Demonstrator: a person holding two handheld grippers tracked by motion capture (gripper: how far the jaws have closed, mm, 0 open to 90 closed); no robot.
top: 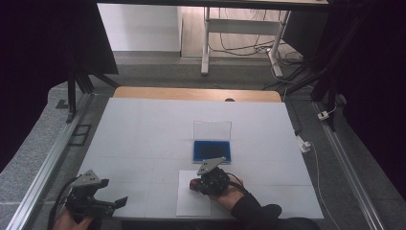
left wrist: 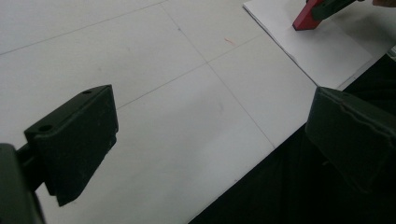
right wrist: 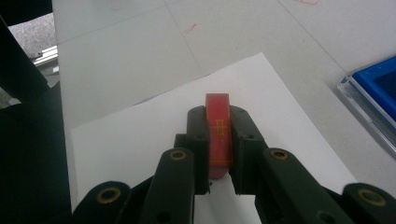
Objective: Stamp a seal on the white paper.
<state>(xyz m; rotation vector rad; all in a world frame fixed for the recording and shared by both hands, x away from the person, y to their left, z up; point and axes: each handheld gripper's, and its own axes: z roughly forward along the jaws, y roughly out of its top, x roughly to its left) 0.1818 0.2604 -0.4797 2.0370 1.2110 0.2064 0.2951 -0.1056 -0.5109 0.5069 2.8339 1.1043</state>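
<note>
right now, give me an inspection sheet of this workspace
surface: white table, faint seams, small red marks.
job's things: red stamp clamped in the right tool, tip on the white paper sheet; blue ink pad beyond the sheet, clear lid raised.
clutter: nothing seen.
grippers: right tool shut on the red stamp; left tool open and holding nothing, at the near left edge.
cables: black cable trailing from the right tool; loose wires on the floor beyond.
surroundings: metal rails, dark curtains, white table frame.

The stamp (right wrist: 218,135) stands on the paper sheet (top: 187,203), with the ink pad case (top: 212,149) just behind.
</note>
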